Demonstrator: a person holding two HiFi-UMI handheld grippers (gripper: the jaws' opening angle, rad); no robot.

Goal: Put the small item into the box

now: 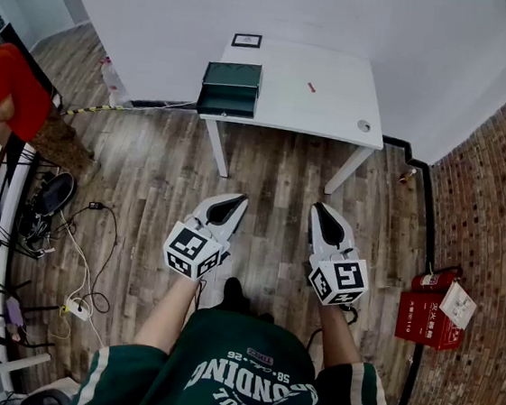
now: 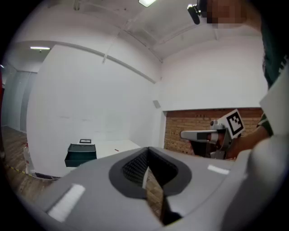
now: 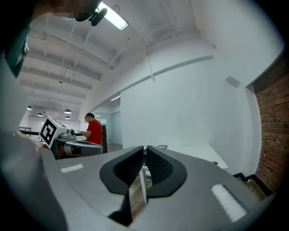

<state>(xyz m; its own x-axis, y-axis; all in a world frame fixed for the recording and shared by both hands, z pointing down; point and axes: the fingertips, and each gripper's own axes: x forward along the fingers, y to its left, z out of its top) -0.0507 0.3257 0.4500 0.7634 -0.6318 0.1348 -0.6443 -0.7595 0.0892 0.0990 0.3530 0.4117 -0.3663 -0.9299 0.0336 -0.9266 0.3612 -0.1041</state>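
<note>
A dark green box [image 1: 230, 88] stands open on the left end of a white table [image 1: 336, 107] across the room; the left gripper view shows the box [image 2: 81, 154] too. A small red item [image 1: 310, 87] lies on the tabletop to the box's right, and appears as a red speck [image 2: 116, 150] in the left gripper view. My left gripper [image 1: 238, 199] and right gripper [image 1: 318, 206] are held side by side over the wooden floor, well short of the table. Both point level toward it. Both pairs of jaws are shut with nothing between them.
A small black frame [image 1: 247, 40] and a round grey disc [image 1: 363, 125] sit on the table. A person in a red shirt [image 1: 12, 88] stands at the far left by desks. Cables and a power strip [image 1: 77, 309] lie on the floor left. A red crate [image 1: 431, 313] stands by the brick wall [image 1: 495, 225].
</note>
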